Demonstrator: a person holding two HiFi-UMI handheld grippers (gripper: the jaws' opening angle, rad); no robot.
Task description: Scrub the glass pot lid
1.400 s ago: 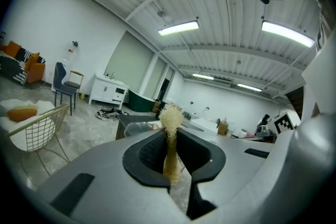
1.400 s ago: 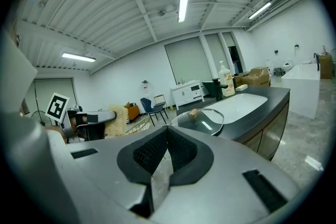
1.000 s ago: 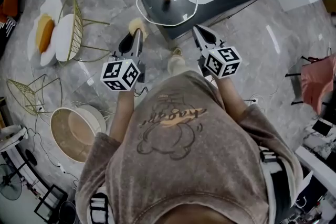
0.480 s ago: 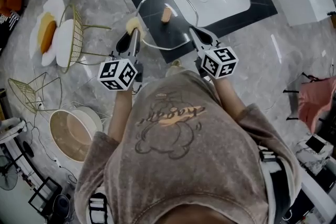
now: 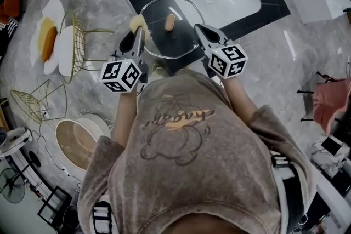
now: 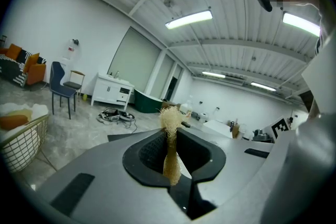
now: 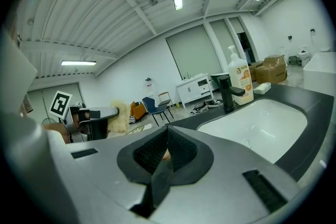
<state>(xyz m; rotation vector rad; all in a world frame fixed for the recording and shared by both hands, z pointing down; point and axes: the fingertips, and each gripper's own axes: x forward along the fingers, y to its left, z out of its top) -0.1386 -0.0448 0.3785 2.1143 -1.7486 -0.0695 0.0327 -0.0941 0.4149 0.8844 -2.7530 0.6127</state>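
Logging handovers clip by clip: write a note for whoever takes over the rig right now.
Left gripper: shut on the fibre scrubber.
Right gripper: shut on the rim of the glass pot lid, at the near corner of the dark counter, beside the sink.
The scrubber is by the lid's left rim; contact unclear.
Done: both things in hand.
Left: scrub the glass; no suds or water show.

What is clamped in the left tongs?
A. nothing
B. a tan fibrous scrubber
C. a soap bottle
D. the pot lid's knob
B: in the left gripper view, the left tongs are closed on a tan fibrous scrubber, whose frayed tuft sticks out past their tips.
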